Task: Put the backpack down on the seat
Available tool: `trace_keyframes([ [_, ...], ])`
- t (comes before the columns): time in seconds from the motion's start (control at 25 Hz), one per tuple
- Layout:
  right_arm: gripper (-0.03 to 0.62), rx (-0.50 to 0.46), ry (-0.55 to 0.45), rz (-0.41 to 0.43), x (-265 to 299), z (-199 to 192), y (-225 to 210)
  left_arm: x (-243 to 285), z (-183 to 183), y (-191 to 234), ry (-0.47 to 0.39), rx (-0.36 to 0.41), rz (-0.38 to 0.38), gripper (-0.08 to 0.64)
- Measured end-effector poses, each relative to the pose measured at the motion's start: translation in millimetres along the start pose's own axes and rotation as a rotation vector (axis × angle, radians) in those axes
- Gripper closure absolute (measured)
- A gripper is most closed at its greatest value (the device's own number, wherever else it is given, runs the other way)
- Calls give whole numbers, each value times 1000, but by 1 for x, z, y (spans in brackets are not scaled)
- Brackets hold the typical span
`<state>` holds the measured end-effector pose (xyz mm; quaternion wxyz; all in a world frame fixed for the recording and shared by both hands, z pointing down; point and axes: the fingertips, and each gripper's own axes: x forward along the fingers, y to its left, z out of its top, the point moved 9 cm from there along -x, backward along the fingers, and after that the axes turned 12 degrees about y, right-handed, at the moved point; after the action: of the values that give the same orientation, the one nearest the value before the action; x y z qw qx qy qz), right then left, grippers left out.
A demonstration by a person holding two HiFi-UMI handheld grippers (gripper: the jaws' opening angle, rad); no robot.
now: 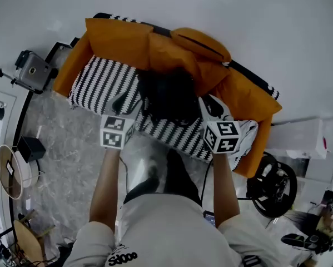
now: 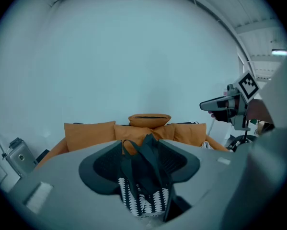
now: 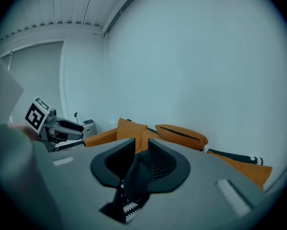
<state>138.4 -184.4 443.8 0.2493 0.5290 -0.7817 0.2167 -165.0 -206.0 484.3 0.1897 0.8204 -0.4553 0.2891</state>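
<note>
Left gripper [image 1: 123, 103] and right gripper [image 1: 210, 108] are both clamped on straps of the backpack [image 1: 169, 96], slung 9-to-3 between them, striped seat [image 1: 97, 79] sitting at 12 o'clock.

Black backpack [image 1: 169, 96] straps show between the dark grey fingers [image 2: 105, 169], a black-and-white zigzag seat [image 1: 99, 82] beneath them, orange cushions [image 1: 119, 40] beyond the fingertips, a pale wall [image 2: 133, 56] behind.

Both arms [image 1: 107, 189] reached out in front. The left gripper [image 1: 123, 103] and right gripper [image 1: 212, 109] each pinched a strap [image 2: 146, 169].
</note>
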Motion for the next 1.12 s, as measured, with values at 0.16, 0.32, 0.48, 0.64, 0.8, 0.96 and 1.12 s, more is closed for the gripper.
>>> trace_keyframes([
  [0.16,525,0,-39,-31,-32,5,12,-33,4,-9,-30,29,5,328],
  [0.32,538,-9,-80,-35,-62,6,23,-60,7,-18,-77,44,16,357],
  [0.48,571,-22,-119,-53,-90,9,41,-88,9,-23,-115,59,25,404],
  [0.64,584,-51,-141,-55,-111,6,60,-111,12,-34,-152,83,35,440],
  [0.8,588,-85,-175,-43,-134,4,80,-132,13,-45,-201,117,38,502],
  [0.96,589,-88,-219,-35,-159,4,93,-155,19,-65,-223,168,27,545],
  [1.12,589,-110,-243,-36,-182,1,107,-180,20,-82,-269,196,13,549],
])
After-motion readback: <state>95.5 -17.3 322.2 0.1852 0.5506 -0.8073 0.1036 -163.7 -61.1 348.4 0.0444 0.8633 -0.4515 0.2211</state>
